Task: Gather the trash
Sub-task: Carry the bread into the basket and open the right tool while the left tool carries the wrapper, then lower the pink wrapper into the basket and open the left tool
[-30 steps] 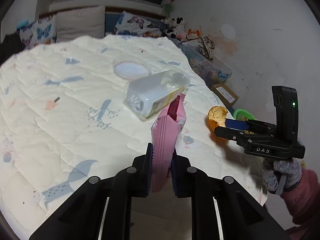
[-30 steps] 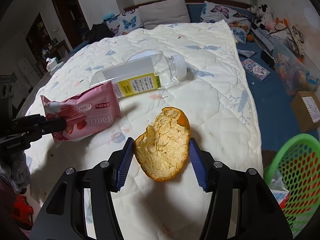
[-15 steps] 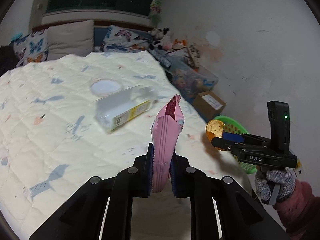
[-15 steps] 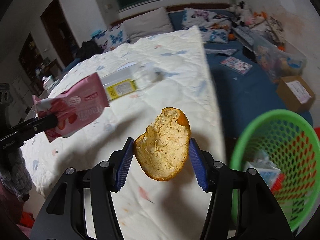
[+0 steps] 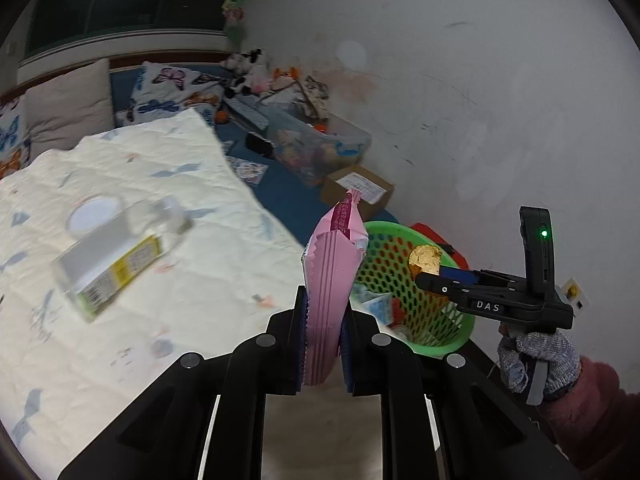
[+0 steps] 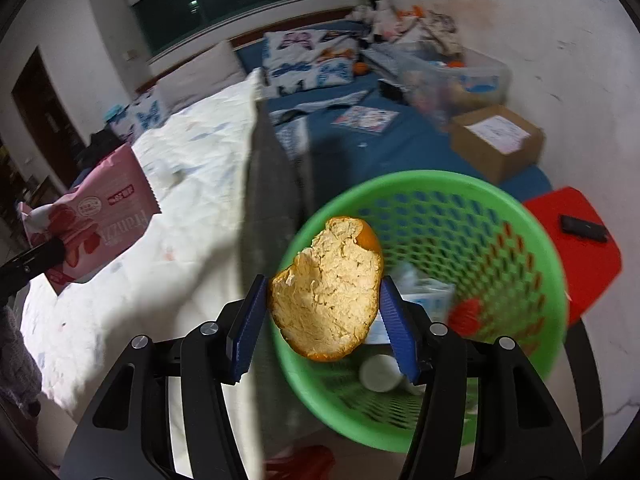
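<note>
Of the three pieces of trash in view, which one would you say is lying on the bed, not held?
The clear plastic bottle with the yellow label; tongs hold the pink wrapper and orange peel.

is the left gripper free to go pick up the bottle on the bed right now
Probably not yet. The left gripper is shut on the pink snack bag, so it has no room for the bottle. Nothing blocks the way across the bed; the bag likely has to go in the green basket first.
</note>
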Demonstrator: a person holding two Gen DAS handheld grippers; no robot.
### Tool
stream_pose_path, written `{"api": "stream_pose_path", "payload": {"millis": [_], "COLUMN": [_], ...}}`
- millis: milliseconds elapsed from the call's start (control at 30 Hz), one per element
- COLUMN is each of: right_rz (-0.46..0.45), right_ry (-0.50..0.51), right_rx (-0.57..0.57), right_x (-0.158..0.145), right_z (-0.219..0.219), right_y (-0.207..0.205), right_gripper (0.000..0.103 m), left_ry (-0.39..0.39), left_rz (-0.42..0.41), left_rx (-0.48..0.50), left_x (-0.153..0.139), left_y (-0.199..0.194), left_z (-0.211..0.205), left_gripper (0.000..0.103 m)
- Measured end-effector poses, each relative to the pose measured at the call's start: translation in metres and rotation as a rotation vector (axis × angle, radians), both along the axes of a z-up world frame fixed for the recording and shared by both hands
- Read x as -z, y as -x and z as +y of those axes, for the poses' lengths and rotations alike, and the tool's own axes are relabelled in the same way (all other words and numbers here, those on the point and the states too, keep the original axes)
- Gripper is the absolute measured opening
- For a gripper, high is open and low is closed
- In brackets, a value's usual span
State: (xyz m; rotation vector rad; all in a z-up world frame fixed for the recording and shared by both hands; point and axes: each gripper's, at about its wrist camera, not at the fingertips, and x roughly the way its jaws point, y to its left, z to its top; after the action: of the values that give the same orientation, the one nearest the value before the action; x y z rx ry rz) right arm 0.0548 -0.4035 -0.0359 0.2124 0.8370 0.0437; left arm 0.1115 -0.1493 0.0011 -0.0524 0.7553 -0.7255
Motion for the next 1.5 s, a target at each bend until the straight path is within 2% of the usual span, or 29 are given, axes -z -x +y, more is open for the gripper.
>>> {"api": "stream_pose_path", "payload": {"millis": [300, 433, 1100, 1400, 1500], "right_rz": [0.012, 0.007, -0.017, -0.025, -0.026], "right_ry": [-0.019, -0.023, -0.038, -0.045, -0.046], "right_rx": [0.111, 0.138, 0.213, 0.223, 0.221], "right_x": [0.006, 0.005, -0.005, -0.008, -0.007], "right_z": [-0.042, -0.055, -0.084, -0.085, -0.085], "right_y": [0.017, 0.022, 0.055, 0.059, 0.06], "right_gripper": [0.059, 0.064, 0.068, 0.068, 0.069], "left_ry": [-0.029, -0.041, -0.109, -0.129, -0.131], "left_rz": [0.014, 0.017, 0.078, 0.112, 0.111], "left_rx": [0.085, 0.114, 0.213, 0.22, 0.222], "left_x": [0.005, 0.008, 0.034, 0.047, 0.047], "left_y": [-0.01, -0.011, -0.018, -0.018, -0.015], "left_z": [-0.057, -0.077, -0.156, -0.168, -0.171], "left_gripper": [0.014, 0.014, 0.014, 0.022, 0.027]}}
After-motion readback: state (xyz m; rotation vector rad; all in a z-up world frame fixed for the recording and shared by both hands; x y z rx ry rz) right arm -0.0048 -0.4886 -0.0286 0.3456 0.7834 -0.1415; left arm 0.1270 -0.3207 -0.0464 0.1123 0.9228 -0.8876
